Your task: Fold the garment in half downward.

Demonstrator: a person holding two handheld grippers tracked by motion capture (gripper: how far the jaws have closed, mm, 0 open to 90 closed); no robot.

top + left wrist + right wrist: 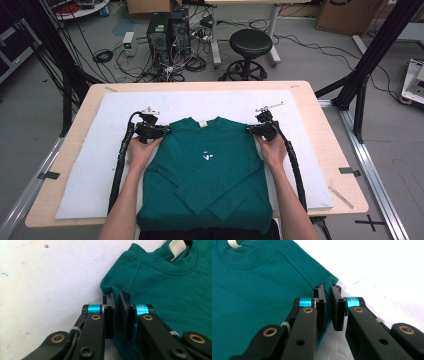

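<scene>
A teal long-sleeved shirt (205, 170) lies flat on the white mat (95, 165), collar away from me, with its sleeves folded across the front. My left gripper (168, 131) is at the shirt's left shoulder corner. In the left gripper view the shirt (162, 290) has its corner fold pinched between that gripper's (116, 296) black pads. My right gripper (249, 129) is at the opposite shoulder. In the right gripper view the shirt (257, 290) sends its corner up between the closed pads of that gripper (327, 288). A white neck label (176, 247) shows at the collar.
The mat covers most of a wooden table (325, 125). The shirt's hem hangs near the front edge. Beyond the table stand a black stool (250, 42) and computer towers (167, 30) with loose cables. Black frame posts (372, 55) stand at the right.
</scene>
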